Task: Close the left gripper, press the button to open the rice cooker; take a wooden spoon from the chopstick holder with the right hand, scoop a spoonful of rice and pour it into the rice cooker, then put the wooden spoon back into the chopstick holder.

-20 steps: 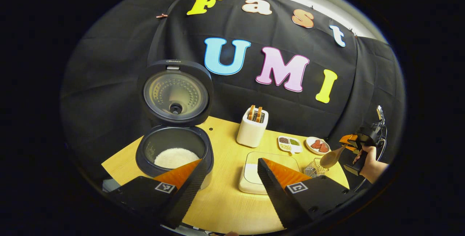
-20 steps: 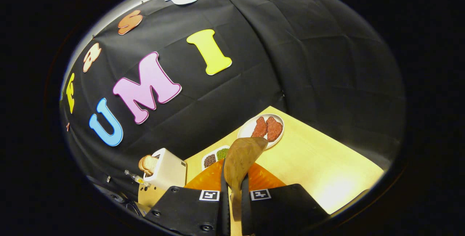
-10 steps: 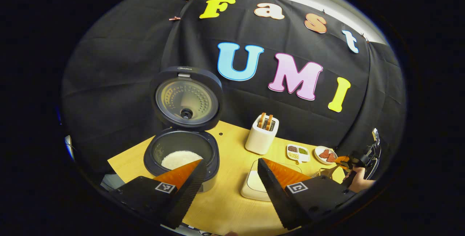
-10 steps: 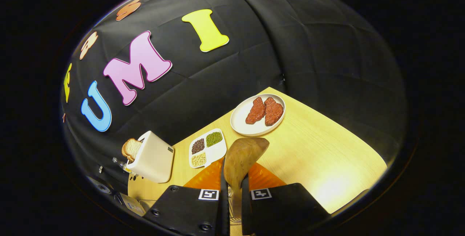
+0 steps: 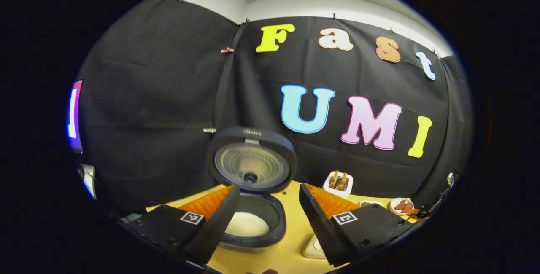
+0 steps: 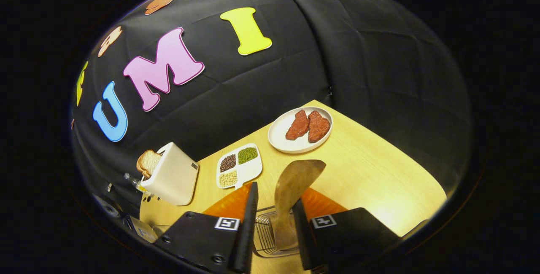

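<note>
Spoon (image 6: 295, 185): upright in wire holder (image 6: 265, 236), bowl up, between the parted fingers of the right gripper (image 6: 273, 227), released. Cooker (image 5: 253, 219): lid raised, rice (image 5: 248, 225) inside; toaster (image 5: 338, 183) to its right. Left gripper (image 5: 268, 219): fingers spread, empty, before the cooker. Plate (image 6: 300, 130) beyond holder.

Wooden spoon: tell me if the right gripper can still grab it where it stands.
Probably yes. The wooden spoon stands in the chopstick holder, between the open fingers of the right gripper, with nothing between them and it.
</note>
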Demonstrator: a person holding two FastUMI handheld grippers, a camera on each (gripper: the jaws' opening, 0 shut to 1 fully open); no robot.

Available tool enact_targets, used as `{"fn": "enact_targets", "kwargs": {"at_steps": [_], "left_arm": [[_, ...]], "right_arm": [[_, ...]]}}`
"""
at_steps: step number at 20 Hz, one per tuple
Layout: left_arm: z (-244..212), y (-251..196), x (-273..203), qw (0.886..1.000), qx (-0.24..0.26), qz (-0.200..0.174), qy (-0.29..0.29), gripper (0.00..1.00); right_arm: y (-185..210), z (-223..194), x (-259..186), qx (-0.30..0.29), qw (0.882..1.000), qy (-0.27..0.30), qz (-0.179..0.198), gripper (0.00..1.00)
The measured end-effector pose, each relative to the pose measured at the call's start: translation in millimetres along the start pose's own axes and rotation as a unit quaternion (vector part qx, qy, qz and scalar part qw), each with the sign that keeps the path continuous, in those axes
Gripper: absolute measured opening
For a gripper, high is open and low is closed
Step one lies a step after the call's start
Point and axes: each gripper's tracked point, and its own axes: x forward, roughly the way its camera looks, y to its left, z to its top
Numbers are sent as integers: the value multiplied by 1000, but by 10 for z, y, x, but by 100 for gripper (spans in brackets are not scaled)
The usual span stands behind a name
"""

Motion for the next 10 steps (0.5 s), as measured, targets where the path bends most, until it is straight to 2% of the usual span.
{"fn": "enact_targets", "kwargs": {"at_steps": [1,3,6,10], "left_arm": [[119,70,42,1000,11,6,-16,95],[296,314,153,998,26,43,-37,95],[490,352,253,998,17,32,-60,95],[665,459,569,995,58,17,-76,95]], "right_arm": [[24,35,-59,-3,1000,-8,2,54],[23,25,-161,-15,1000,-12,2,100],[40,72,-513,-56,998,-35,-1,99],[138,135,-1122,-110,991,-78,7,99]]}}
